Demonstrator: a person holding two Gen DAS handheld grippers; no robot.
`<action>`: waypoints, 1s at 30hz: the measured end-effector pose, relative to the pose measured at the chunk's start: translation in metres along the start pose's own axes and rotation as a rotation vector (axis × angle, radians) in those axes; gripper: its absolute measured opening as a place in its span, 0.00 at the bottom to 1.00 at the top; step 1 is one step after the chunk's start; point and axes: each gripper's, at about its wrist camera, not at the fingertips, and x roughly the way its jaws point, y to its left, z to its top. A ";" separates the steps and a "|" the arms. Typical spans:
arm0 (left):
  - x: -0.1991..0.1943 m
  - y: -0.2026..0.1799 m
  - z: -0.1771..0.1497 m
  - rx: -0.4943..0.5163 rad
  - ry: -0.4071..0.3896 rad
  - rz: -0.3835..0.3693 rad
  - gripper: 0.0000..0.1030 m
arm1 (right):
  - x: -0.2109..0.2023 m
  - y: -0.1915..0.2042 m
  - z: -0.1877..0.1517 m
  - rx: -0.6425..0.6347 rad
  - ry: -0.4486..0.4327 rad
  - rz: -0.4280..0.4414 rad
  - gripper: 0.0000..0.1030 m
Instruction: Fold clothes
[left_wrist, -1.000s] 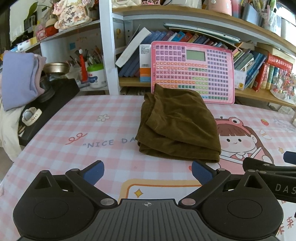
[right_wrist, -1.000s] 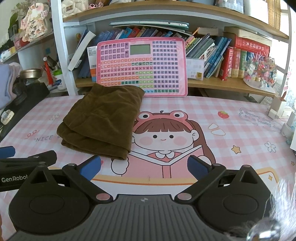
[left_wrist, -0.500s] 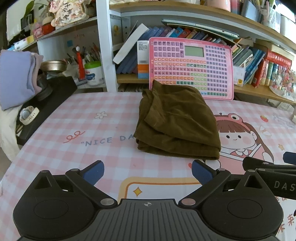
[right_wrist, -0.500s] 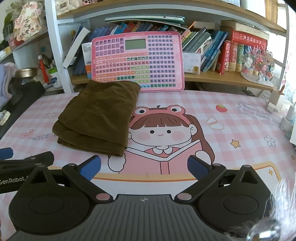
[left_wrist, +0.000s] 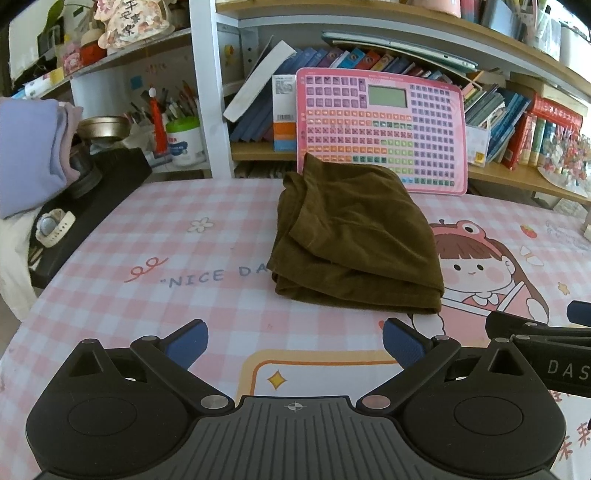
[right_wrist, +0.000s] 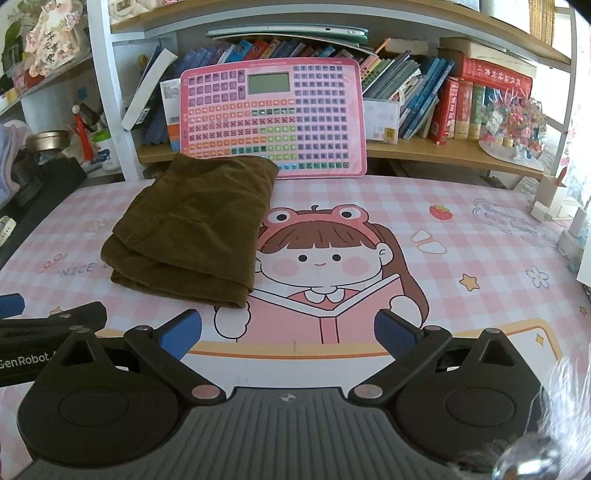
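My left gripper (left_wrist: 293, 341) stands wide open, holding nothing, above the pink checked table mat (left_wrist: 155, 236). My right gripper (right_wrist: 288, 332) is likewise spread and empty. The folded brown garment (left_wrist: 354, 240) lies flat ahead of both, clear of the fingers, left of my right claw's line. A pink keypad board (right_wrist: 273, 118) leans behind it.
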 end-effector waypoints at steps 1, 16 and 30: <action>0.000 0.000 0.000 0.001 0.000 -0.002 0.99 | 0.000 0.000 0.000 0.001 0.000 -0.002 0.98; 0.001 -0.001 0.001 -0.002 0.004 -0.014 0.99 | -0.001 -0.001 -0.001 0.005 -0.001 -0.014 0.98; 0.003 0.002 -0.001 -0.024 0.021 -0.028 0.99 | -0.001 -0.002 -0.001 0.003 0.005 -0.011 0.98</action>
